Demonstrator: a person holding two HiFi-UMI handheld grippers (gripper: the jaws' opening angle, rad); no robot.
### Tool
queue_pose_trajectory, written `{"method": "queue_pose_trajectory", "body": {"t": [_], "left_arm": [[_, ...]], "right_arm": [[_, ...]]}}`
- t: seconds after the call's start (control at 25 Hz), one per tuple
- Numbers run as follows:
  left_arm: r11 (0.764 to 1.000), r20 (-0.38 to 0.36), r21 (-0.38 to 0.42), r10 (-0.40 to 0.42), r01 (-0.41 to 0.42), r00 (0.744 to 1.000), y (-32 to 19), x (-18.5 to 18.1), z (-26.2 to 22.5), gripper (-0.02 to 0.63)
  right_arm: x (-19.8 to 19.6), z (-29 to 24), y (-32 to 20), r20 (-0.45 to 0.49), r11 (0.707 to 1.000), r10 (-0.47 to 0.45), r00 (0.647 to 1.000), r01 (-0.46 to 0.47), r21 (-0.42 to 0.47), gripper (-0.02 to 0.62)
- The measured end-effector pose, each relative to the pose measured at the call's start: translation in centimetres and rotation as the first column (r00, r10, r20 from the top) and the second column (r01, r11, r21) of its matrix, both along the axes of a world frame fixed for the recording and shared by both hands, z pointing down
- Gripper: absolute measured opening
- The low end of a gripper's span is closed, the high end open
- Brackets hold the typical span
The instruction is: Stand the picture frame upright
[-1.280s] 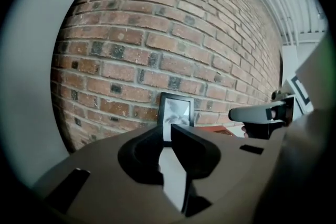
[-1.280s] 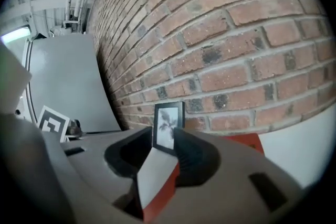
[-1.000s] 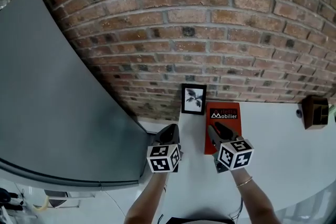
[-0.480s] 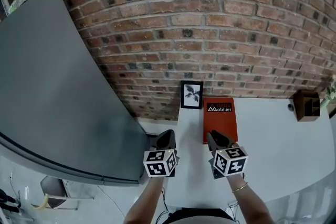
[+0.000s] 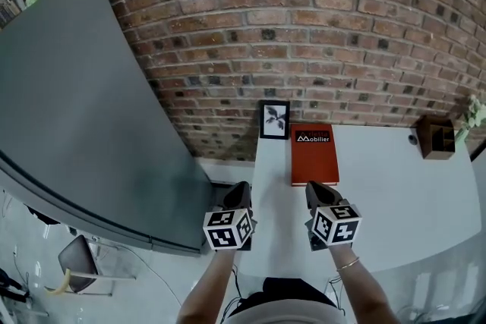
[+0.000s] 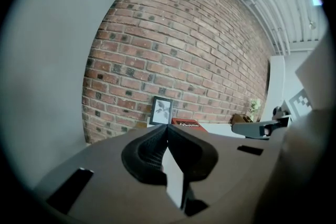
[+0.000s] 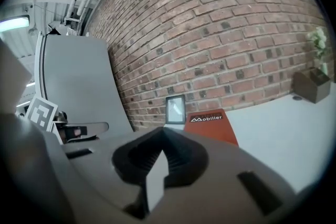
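Note:
A small black picture frame (image 5: 274,119) with a leaf print stands upright at the back of the white table (image 5: 395,197), against the brick wall. It also shows in the left gripper view (image 6: 161,110) and the right gripper view (image 7: 175,108). My left gripper (image 5: 240,190) hangs shut and empty at the table's near left edge, well short of the frame. My right gripper (image 5: 315,188) is over the near end of a red book (image 5: 314,154). Its jaws have just been closing with nothing between them, and they stand shut.
The red book lies flat just right of the frame. A brown wooden box (image 5: 437,136) and a small plant (image 5: 472,114) sit at the table's far right. A large grey panel (image 5: 76,110) leans left of the table, with a chair (image 5: 76,258) below it.
Both grippers have drawn back from the frame toward the table's near edge. The right gripper's jaws have closed. The frame and book stay put.

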State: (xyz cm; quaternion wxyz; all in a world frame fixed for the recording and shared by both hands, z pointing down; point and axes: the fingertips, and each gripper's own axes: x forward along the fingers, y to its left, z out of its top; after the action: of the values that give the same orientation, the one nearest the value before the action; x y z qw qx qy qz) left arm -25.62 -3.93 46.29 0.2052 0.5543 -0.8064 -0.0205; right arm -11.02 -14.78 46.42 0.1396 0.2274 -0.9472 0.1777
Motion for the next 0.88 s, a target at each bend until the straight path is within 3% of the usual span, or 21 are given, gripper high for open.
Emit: {"method": "queue_pose_trajectory", "body": {"t": [0.88], "left_arm": [[1.0, 0.022, -0.018, -0.009, 0.009, 1.0, 5.4, 2.3, -0.4, -0.006]], "right_arm": [[2.4, 0.3, 4.6, -0.054, 1.0, 0.004, 0.999, -0.002, 0.027, 0.003]]}}
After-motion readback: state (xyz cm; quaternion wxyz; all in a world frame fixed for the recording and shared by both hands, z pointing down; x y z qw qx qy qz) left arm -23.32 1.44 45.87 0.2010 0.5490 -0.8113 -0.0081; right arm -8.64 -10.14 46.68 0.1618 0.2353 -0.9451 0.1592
